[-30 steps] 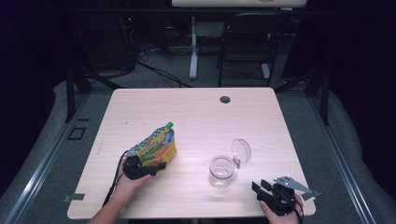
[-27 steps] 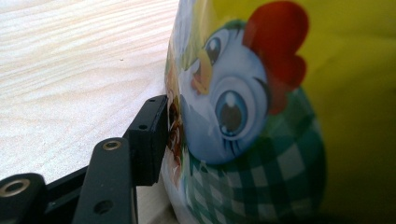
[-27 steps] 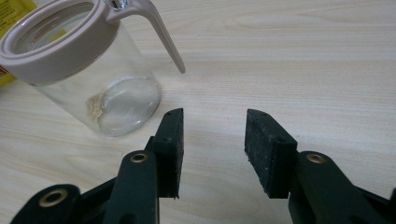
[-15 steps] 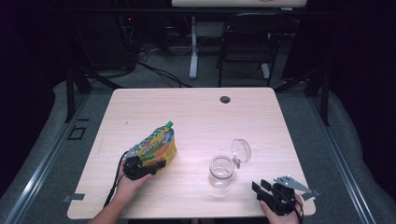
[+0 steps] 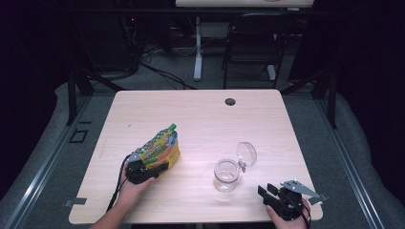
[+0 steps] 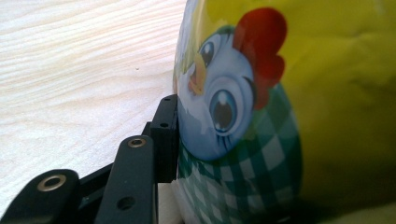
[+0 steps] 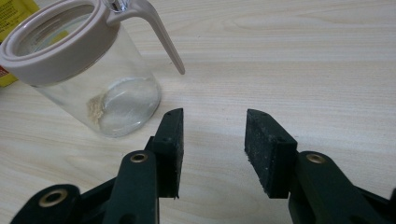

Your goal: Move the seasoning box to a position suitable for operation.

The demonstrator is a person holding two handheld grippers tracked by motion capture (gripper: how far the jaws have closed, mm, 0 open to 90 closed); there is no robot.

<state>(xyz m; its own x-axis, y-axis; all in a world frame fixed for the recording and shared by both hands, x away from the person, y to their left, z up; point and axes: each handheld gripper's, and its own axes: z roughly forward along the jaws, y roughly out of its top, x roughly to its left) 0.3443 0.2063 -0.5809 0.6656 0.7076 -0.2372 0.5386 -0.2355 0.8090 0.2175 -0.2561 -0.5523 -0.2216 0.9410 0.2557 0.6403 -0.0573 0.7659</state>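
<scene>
While the left tongs (image 5: pixel 160 167) have just been closing on the lower end of the snack pouch (image 5: pixel 160 149), one black pad (image 6: pixel 167 137) lies flat against the printed foil in the left gripper view; the far pad is hidden behind the pouch, so I judge this a grip just made or nearly made, not a proven one. The pouch, yellow with a cartoon chicken, lies tilted on the bench (image 5: pixel 200 119) well to the left of the glass jar (image 5: pixel 226 174), its green cap (image 5: pixel 171 127) pointing away from the person.

The right tongs (image 5: pixel 267 193) stand open and hold nothing, resting on the bench just right of the jar and nearer the person; in the right gripper view their two pads (image 7: pixel 170 149) face each other over bare wood. The jar stands upright, its hinged lid (image 5: pixel 246 153) flipped open behind it, with only a trace of pale crumbs on its bottom.

The step in hand looks like picking up the pouch to fill the jar. The next move calls for a firm hold on the slippery foil, a lift toward the jar, and probably the right tongs steadying the jar or working the cap.
</scene>
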